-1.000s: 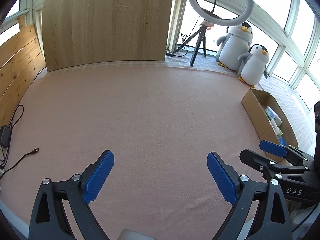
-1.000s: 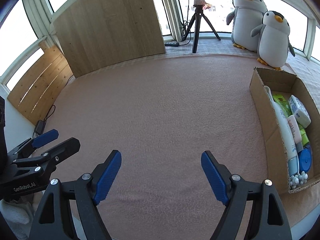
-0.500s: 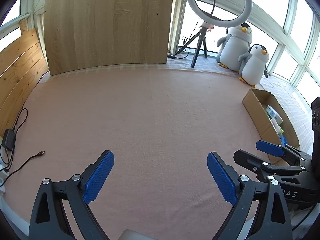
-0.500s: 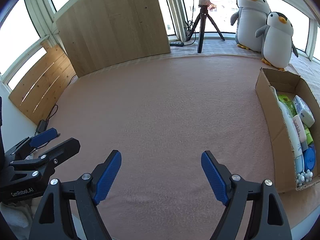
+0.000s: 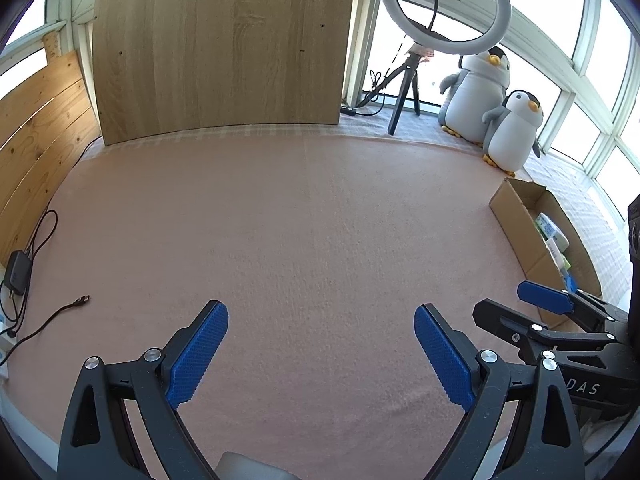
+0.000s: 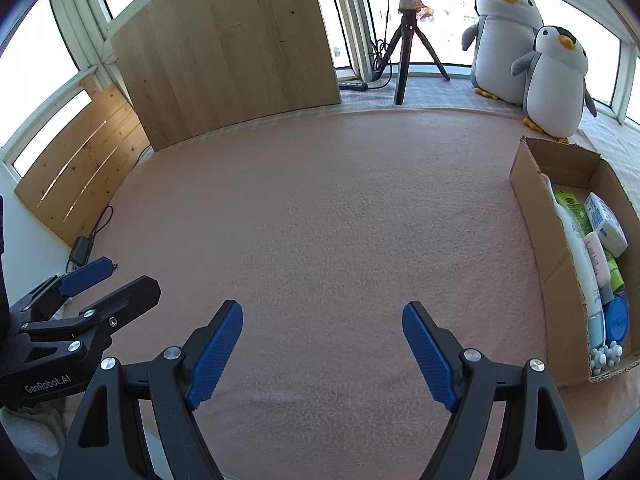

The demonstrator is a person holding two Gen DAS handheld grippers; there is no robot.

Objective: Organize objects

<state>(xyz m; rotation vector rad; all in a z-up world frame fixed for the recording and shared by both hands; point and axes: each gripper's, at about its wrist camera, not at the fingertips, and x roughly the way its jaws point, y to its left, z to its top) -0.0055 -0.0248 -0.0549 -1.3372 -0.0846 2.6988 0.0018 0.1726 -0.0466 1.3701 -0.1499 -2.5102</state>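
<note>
A cardboard box (image 6: 530,216) lies at the right edge of the pink cloth, filled with several toiletries: a long white bottle (image 6: 580,256), a green tube (image 6: 576,210), a white pack (image 6: 606,224), a blue lid (image 6: 616,318) and white beads (image 6: 606,358). The same box (image 5: 520,232) shows at the right in the left wrist view. My left gripper (image 5: 320,352) is open over bare cloth near the front edge, holding nothing. My right gripper (image 6: 322,346) is open too, empty, left of the box. Each gripper appears beside the other: the right gripper (image 5: 520,308), the left gripper (image 6: 108,280).
Pink cloth (image 5: 300,220) covers the table. A wooden board (image 5: 224,48) stands at the back, slatted wood panels (image 5: 36,132) at the left. A ring light on a tripod (image 5: 444,4) and two plush penguins (image 5: 492,108) stand at the back right. A black adapter and cable (image 5: 18,276) lie at the left edge.
Both grippers have drawn back and risen a little, so the box and back wall look farther off. Both stay open and empty.
</note>
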